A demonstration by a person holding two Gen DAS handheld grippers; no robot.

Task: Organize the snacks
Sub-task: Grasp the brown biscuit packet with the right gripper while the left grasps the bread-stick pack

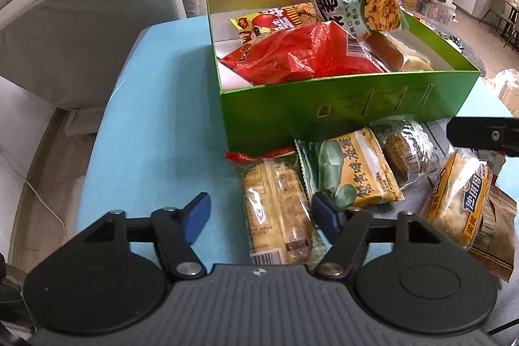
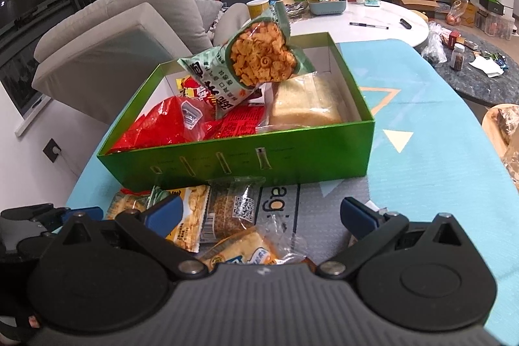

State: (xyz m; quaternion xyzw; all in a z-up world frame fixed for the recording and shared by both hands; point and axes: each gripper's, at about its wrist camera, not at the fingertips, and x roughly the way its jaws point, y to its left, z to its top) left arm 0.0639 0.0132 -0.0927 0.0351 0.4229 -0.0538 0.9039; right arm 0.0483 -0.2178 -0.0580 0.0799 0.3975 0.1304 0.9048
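My left claw [image 1: 259, 216] sits half-open astride the cake pack [image 1: 275, 209], pads not touching; right claw [image 2: 259, 216] open, empty. Box [image 1: 340, 99] at 12 o'clock. Risk: pads snag neighbouring green pack [image 1: 350, 174], dragging both.

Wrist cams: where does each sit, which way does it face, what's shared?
Left wrist: on the left tongs, angled down at a clear-wrapped cake pack between its blue pads; right tongs' tip at right edge.
Right wrist: on the right tongs, angled down over packets; left tongs at left edge.
Shared: green box, crispy snack bag tilted inside, blue mat.
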